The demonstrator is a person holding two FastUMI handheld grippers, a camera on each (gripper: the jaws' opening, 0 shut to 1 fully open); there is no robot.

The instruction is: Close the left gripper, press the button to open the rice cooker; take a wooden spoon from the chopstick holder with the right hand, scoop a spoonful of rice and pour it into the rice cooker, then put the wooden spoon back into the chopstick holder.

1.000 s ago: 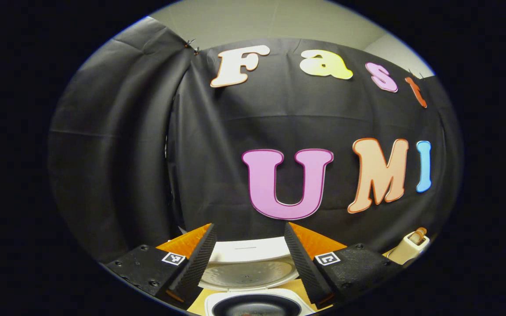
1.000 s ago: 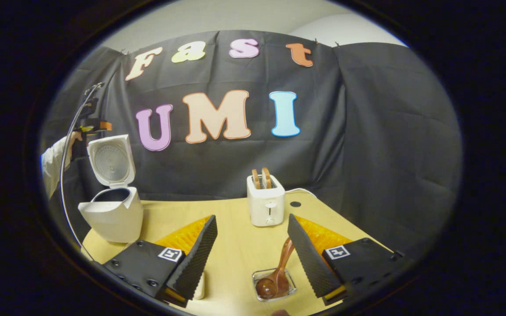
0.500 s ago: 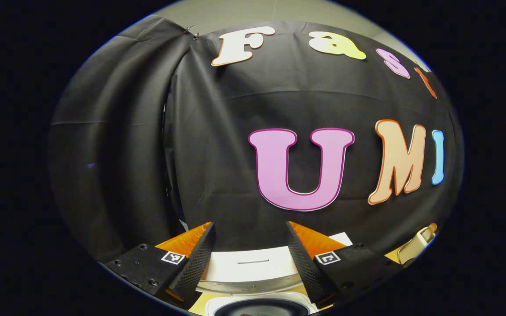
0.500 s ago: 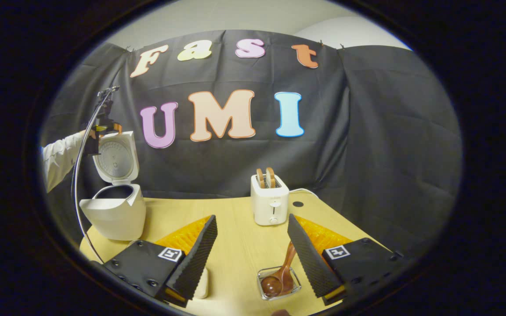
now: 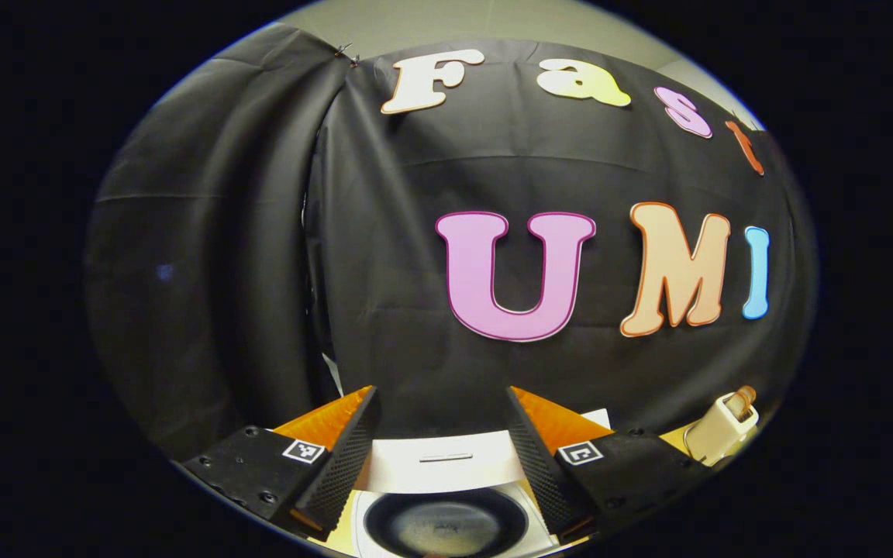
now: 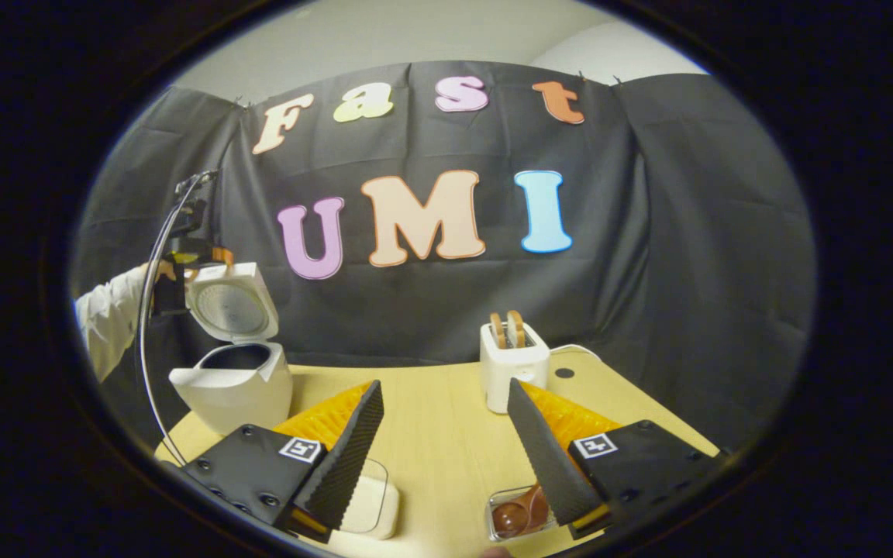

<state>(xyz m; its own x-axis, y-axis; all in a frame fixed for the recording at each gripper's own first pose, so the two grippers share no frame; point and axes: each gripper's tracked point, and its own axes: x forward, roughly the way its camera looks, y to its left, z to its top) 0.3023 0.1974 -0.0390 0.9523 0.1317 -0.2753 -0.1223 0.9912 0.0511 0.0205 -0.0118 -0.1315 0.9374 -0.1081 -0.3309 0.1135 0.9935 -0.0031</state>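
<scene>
The white rice cooker (image 6: 233, 384) stands at the table's left with its lid (image 6: 229, 306) raised. My left gripper (image 6: 183, 267), held by a hand in a white sleeve, hovers just behind the lid's top edge. In the left gripper view my left gripper (image 5: 441, 395) is open above the lid's edge (image 5: 443, 461) and the dark inner pot (image 5: 446, 527). My right gripper (image 6: 443, 387) is open and holds nothing. Brown wooden spoons (image 6: 512, 518) lie in a clear holder (image 6: 493, 527), low and partly hidden behind my right finger.
A white toaster (image 6: 512, 364) with two bread slices stands at the back of the wooden table (image 6: 439, 449); the toaster (image 5: 722, 426) also sits at the right of the left gripper view. A pale shallow container (image 6: 369, 504) lies by my left finger. A cable (image 6: 153, 310) arcs down at the far left.
The right gripper view has shifted left and down, so the spoon holder slid under my right finger. My left gripper has come back over the cooker, and the inner pot now shows below the lid.
</scene>
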